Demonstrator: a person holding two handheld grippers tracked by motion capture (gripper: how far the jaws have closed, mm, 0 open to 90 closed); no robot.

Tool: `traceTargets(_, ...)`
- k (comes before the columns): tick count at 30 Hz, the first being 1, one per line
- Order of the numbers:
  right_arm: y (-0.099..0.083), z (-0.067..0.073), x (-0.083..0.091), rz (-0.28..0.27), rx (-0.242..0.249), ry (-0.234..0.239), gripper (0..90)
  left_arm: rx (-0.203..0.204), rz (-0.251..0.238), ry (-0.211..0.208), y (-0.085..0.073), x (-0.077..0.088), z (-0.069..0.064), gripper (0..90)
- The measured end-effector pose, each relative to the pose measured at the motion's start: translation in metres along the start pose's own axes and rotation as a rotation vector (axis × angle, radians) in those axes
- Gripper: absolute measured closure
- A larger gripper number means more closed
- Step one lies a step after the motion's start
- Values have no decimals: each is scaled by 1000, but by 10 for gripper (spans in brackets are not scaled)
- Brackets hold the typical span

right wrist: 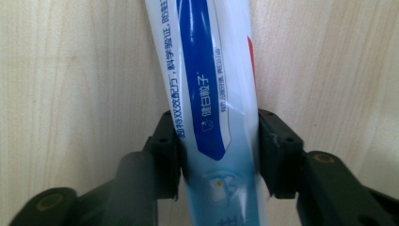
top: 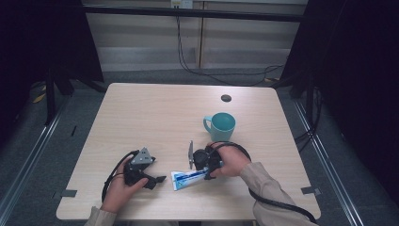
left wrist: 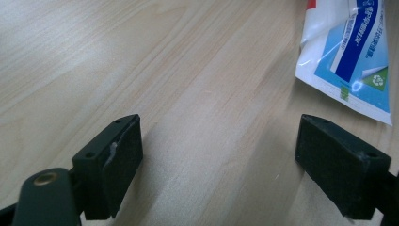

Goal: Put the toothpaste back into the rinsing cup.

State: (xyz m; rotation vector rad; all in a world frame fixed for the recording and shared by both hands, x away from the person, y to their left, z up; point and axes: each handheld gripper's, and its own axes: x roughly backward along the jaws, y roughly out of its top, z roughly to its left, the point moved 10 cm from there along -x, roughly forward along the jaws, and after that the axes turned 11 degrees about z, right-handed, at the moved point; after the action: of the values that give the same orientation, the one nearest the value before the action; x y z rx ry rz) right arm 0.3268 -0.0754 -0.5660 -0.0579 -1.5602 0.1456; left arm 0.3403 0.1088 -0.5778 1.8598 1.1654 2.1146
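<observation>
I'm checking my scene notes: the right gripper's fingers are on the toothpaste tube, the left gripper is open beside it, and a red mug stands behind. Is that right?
One thing is wrong: the mug is teal, not red, as the high view shows. The rest holds: the right gripper has its fingers on the toothpaste tube, and the left gripper is open beside it.

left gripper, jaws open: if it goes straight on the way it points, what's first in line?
Likely bare table. The left gripper aims just beside the toothpaste tube, whose flat end lies off its right jaw; depth unclear.
</observation>
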Motion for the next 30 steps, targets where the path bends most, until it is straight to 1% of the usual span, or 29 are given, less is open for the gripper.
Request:
traceTargets(1,0,-2,0,3,19,-12,613,0,0,-1,0,0,0,153)
traceTargets(2,1,-2,2,-8,8,-19,679,-1,0,0,0,0,0,153)
traceTargets(3,0,-1,4,-21,-15,-15,706,0,0,0,0,0,0,153)
traceTargets(4,0,-3,5,-47,-42,-31,715,0,0,0,0,0,0,153)
traceTargets(5,0,-2,5,-61,-38,-43,721,0,0,0,0,0,0,153)
traceTargets(7,-2,-1,6,-89,-51,-71,729,0,0,0,0,0,0,153)
traceTargets(9,-3,0,6,-116,-60,-87,732,1,-1,1,0,0,0,152)
traceTargets(14,-11,3,9,-188,-108,-68,733,1,0,1,0,0,0,152)
traceTargets(17,-17,0,15,-257,-149,-64,733,1,-1,3,0,0,0,153)
traceTargets(18,-19,-1,18,-290,-175,-60,734,1,-1,3,0,0,0,152)
traceTargets(19,-22,-1,21,-309,-190,-50,733,1,-2,2,0,0,0,153)
traceTargets(20,-24,-2,23,-328,-202,-58,733,0,-1,3,0,0,1,153)
traceTargets(22,-26,-3,26,-355,-217,-53,733,1,-2,2,0,0,0,152)
traceTargets(25,-29,-4,31,-403,-252,-44,733,2,-1,1,0,0,0,153)
traceTargets(27,-31,-7,35,-434,-266,-51,733,2,-1,1,0,0,0,152)
traceTargets(28,-31,-9,37,-455,-264,-64,733,2,-2,0,0,0,0,152)
traceTargets(30,-33,-11,41,-475,-281,-63,733,2,-2,0,0,0,0,152)
